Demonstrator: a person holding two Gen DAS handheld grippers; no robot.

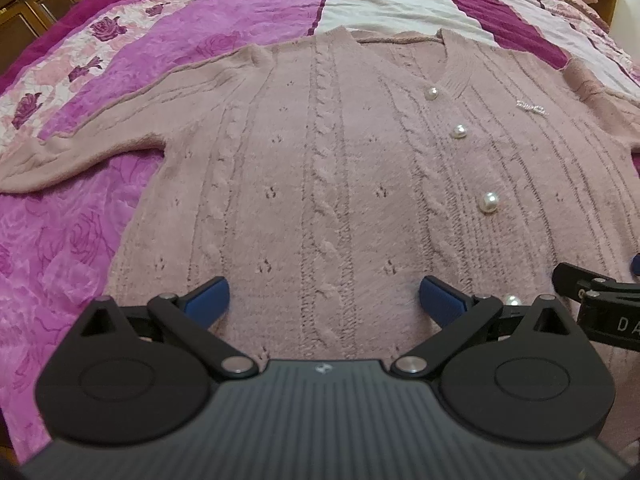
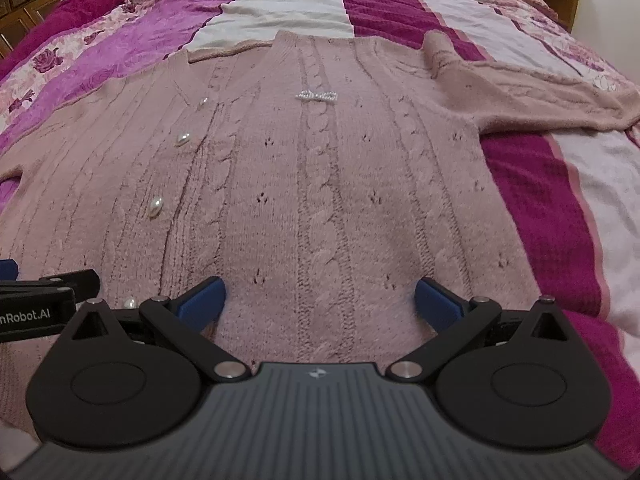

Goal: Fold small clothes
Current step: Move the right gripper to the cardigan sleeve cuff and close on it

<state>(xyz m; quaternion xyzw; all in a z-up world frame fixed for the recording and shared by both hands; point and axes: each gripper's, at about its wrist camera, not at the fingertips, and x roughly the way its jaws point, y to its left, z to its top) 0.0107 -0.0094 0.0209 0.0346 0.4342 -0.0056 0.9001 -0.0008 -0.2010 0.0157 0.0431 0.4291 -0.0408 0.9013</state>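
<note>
**Pink cardigan lying flat, both grippers spread over its hem**

A pink cable-knit cardigan [image 1: 340,184] is lying face up and spread flat on a bed, over a bedspread [image 1: 168,40] that is running in magenta, purple, white and rose-print stripes. Its neckline is pointing away from the cameras and its hem is sitting nearest them. A row of pearl buttons [image 1: 489,202] is running down the front, and a small sparkly bow pin [image 2: 316,95] is sitting on the chest. One sleeve [image 1: 80,148] is stretching out to the left across the purple stripe; the other sleeve [image 2: 532,96] is lying out to the right, with its shoulder part bunching up a little.

The left gripper [image 1: 324,300] is hanging low over the hem with its blue-padded fingers [image 1: 208,298] standing wide apart and nothing between them. The right gripper [image 2: 320,300] is sitting just beside it, over the right half of the hem, its fingers [image 2: 438,300] also spread wide and gripping nothing. Whether the pads are touching the knit is not clear. Dark wooden furniture [image 1: 32,4] is showing at the far left edge.
</note>
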